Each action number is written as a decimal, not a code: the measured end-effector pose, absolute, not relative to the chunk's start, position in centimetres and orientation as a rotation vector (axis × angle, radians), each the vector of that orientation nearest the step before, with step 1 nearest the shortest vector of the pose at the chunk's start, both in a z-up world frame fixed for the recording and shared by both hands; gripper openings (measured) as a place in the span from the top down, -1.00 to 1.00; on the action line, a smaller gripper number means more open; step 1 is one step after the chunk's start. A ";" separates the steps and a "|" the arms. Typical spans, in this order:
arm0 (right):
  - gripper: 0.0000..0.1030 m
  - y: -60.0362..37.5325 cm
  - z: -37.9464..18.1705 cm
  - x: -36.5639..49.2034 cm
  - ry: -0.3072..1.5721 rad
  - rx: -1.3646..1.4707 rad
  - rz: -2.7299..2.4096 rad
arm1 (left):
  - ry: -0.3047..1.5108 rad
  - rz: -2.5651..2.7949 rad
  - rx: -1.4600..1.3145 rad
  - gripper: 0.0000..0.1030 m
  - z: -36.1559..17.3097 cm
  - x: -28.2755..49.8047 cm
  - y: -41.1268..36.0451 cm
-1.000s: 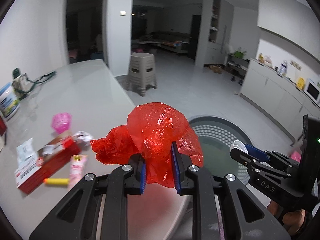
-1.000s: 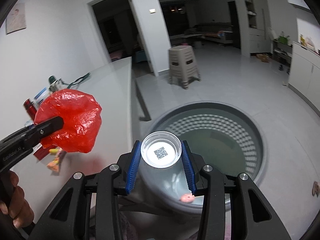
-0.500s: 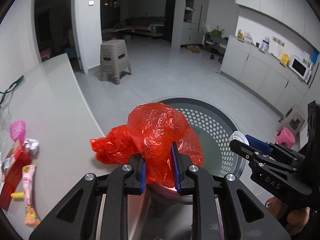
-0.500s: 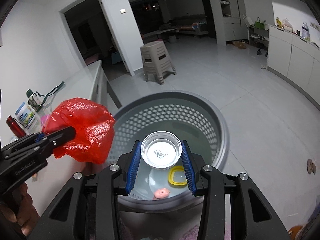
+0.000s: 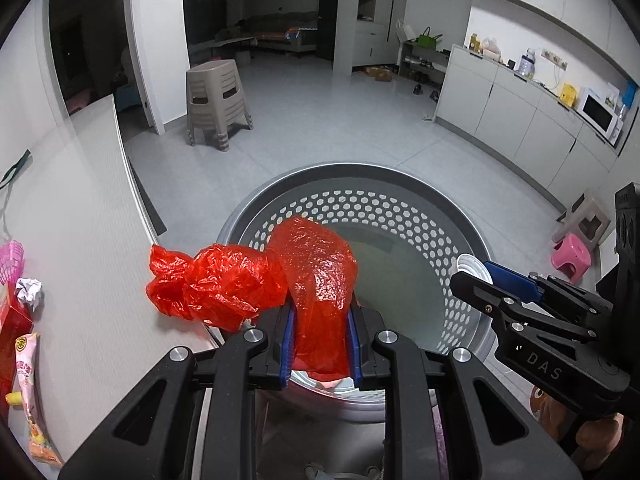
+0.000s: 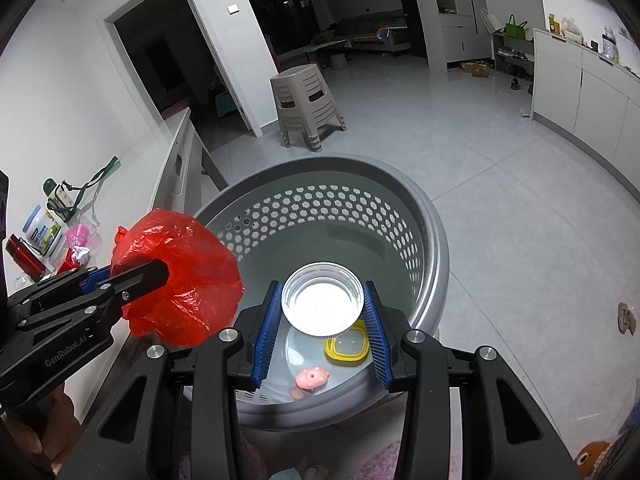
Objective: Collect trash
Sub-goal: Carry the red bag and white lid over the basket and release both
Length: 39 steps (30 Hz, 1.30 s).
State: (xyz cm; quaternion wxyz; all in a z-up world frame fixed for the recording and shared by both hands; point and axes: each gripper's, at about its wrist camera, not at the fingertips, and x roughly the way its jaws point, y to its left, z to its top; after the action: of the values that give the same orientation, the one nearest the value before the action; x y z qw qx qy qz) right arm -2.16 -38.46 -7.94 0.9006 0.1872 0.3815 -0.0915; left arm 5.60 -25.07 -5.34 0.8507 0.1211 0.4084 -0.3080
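Note:
My left gripper (image 5: 321, 350) is shut on a crumpled red plastic bag (image 5: 312, 280), which hangs over the near rim of a round grey perforated basket (image 5: 360, 174). In the right wrist view the red plastic bag (image 6: 180, 280) sits just left of the basket (image 6: 432, 248). My right gripper (image 6: 323, 338) is shut on a small clear round plastic cup (image 6: 322, 304), held above the basket's inside. On the basket floor lie a yellow-rimmed lid (image 6: 346, 346) and a pink toy-like piece (image 6: 310, 378). The right gripper (image 5: 480, 276) also shows at the right of the left wrist view.
A white counter (image 5: 80, 220) lies left of the basket, carrying a red box (image 5: 12, 320), a snack wrapper (image 5: 28, 380), crumpled foil (image 5: 30, 290) and a pink cup (image 5: 10, 260). Beige stools (image 5: 218, 100) stand on the grey floor beyond. A pink stool (image 5: 570, 258) stands at the right.
Both grippers have swung right and down from the counter's edge to above the basket, still gripping the red bag and the clear cup. The basket's contents have come into view.

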 end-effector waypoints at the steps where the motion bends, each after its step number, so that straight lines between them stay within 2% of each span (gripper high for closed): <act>1: 0.24 -38.5 -8.0 -2.1 0.789 0.387 -0.188 | 0.863 -0.648 0.253 0.59 -5.4 5.6 -25.0; 9: 0.23 -38.6 -8.0 -1.7 0.784 0.392 -0.187 | 0.862 -0.641 0.261 0.55 -5.2 5.4 -25.7; 12: 0.14 -38.7 -8.1 -1.6 0.778 0.394 -0.191 | 0.866 -0.638 0.261 0.29 -5.1 5.5 -25.5; 14: 0.08 -38.7 -7.9 -1.6 0.771 0.394 -0.194 | 0.860 -0.631 0.254 -0.05 -5.0 5.6 -25.3; 27: 0.07 -38.8 -7.7 -2.2 0.760 0.403 -0.202 | 0.852 -0.627 0.243 -0.07 -4.7 5.7 -25.1; 39: 0.07 -40.3 -7.0 -3.7 0.730 0.420 -0.235 | 0.812 -0.649 0.246 -0.26 -3.6 6.0 -26.6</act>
State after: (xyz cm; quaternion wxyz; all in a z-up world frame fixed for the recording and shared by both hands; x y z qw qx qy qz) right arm -3.70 -40.28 -6.99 0.9060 0.2035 0.3533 -0.1140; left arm 6.00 -26.59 -3.57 0.8608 0.1174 0.3869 -0.3092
